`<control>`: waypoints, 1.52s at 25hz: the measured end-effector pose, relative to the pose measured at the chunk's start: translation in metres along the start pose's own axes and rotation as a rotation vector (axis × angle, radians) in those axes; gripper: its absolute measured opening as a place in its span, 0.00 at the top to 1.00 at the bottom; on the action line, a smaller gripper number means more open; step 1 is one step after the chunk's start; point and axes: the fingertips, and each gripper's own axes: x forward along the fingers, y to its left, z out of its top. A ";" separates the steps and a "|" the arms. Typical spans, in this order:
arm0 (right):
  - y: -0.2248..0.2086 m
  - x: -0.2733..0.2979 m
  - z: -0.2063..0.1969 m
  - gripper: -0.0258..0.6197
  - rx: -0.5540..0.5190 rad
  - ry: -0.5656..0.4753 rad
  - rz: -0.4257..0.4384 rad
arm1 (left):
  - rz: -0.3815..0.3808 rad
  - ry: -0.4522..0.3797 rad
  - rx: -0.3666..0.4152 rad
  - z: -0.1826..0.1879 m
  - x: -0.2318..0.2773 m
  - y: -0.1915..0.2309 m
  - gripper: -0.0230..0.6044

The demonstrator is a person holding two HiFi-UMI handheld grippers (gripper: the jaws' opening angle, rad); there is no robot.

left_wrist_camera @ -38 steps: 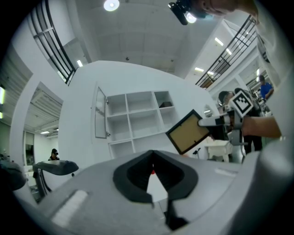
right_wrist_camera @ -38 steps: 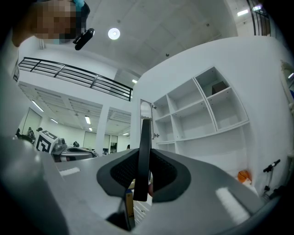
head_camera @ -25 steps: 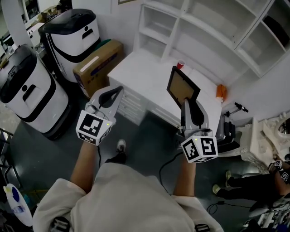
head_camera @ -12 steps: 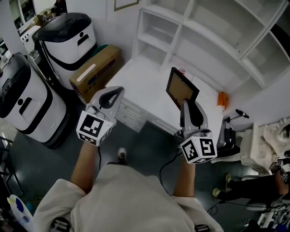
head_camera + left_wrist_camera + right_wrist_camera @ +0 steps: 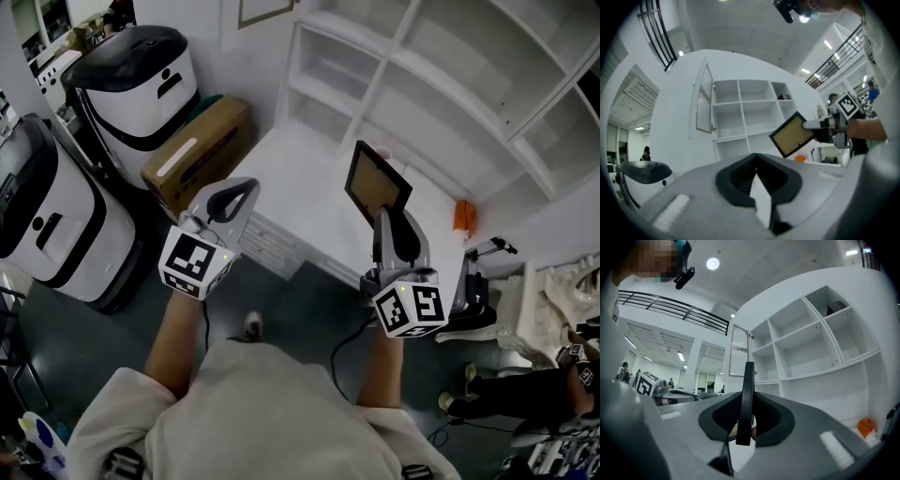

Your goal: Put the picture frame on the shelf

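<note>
A dark picture frame with a tan panel is held upright above the white table. My right gripper is shut on its lower edge. In the right gripper view the frame shows edge-on between the pads. The left gripper view shows the frame from the side, in front of the white cubby shelf. My left gripper hangs to the left over the table's near edge, shut on nothing. The shelf rises behind the table, its compartments bare.
Two white-and-black machines and a cardboard box stand on the floor to the left. A small orange object lies at the table's right end. A black device and a seated person are at the lower right.
The head view has tilted up a little towards the shelf. Both grippers keep their places in it, and the frame stays in the right gripper.
</note>
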 end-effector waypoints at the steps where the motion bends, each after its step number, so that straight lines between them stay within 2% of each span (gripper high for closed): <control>1: -0.001 0.006 -0.001 0.84 0.000 0.003 -0.002 | -0.002 0.002 -0.002 -0.001 0.004 0.005 0.96; 24: -0.025 0.125 -0.036 0.85 0.016 0.038 -0.054 | -0.053 0.013 -0.005 -0.036 0.081 0.093 0.96; 38: -0.056 0.181 -0.061 0.84 0.015 0.068 -0.073 | -0.022 0.056 -0.013 -0.061 0.115 0.130 0.96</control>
